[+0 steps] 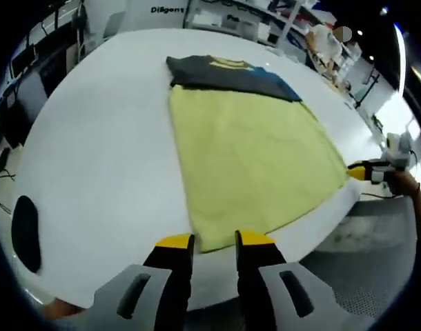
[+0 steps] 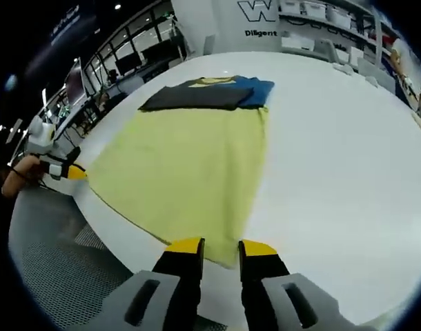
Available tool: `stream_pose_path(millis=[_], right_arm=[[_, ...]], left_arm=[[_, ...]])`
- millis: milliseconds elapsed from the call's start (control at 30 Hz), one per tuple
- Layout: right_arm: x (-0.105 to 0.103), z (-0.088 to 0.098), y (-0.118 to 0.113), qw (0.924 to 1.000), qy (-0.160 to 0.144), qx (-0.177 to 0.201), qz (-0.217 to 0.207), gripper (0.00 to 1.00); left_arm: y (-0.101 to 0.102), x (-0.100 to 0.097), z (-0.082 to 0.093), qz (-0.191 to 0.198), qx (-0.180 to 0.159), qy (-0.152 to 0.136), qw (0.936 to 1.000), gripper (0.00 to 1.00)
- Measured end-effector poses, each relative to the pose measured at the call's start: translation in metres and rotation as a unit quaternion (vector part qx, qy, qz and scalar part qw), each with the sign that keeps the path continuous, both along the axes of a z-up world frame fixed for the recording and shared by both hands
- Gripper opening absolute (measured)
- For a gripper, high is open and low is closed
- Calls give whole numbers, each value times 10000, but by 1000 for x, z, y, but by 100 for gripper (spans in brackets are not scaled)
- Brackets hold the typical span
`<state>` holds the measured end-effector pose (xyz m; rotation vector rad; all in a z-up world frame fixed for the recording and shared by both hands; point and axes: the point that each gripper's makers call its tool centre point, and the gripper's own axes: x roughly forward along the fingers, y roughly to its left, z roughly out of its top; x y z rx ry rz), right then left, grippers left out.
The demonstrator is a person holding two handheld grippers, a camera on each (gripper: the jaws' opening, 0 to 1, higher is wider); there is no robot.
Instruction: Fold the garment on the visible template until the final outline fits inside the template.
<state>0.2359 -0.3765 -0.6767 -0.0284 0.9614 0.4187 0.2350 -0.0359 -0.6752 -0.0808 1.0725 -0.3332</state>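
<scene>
Garment first: the dark T-shirt [image 1: 228,74] you must fold lies folded small at the far end of the yellow template [image 1: 255,155], well apart from both tongs. Your left gripper [image 1: 215,243] hovers at one near corner of that yellow sheet, jaws a narrow gap apart and holding nothing. Your right gripper [image 2: 214,248] sits the same way at the other near corner, jaws slightly parted and empty; in the left gripper view it shows at the table's edge [image 1: 366,171]. From the right gripper view, the shirt [image 2: 203,94] rests across the template's [image 2: 190,172] far edge, with a blue patch and a yellow print showing. Whether its outline sits fully inside the sheet, you cannot tell from here. Beneath everything, the white table [image 1: 100,152] is smooth. Expect the shirt to be light, soft and limp, so layers may slide or unfold. Pinch a folded edge or corner through all layers, not a single ply.
</scene>
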Motion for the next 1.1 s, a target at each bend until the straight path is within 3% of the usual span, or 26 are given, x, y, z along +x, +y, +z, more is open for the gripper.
stream_pose_path(millis=[200, 333, 567, 833, 1100], right_arm=[[-5, -5, -5, 9997, 213, -146, -50, 5], [-4, -3, -7, 9996, 220, -35, -155, 3], [-5, -4, -5, 9996, 241, -167, 10, 0], [-5, 3, -11, 9989, 190, -375, 201, 0], [-21, 9, -9, 9971, 457, -448, 408, 0]], left_arm=[[2, -1, -2, -85, 177, 19, 9998, 14], [5, -1, -2, -88, 276, 22, 9996, 9], [9, -2, -4, -120, 454, 27, 9989, 1], [9, -5, -3, -271, 511, 52, 9983, 0], [10, -20, 2, -474, 542, 296, 9970, 0]])
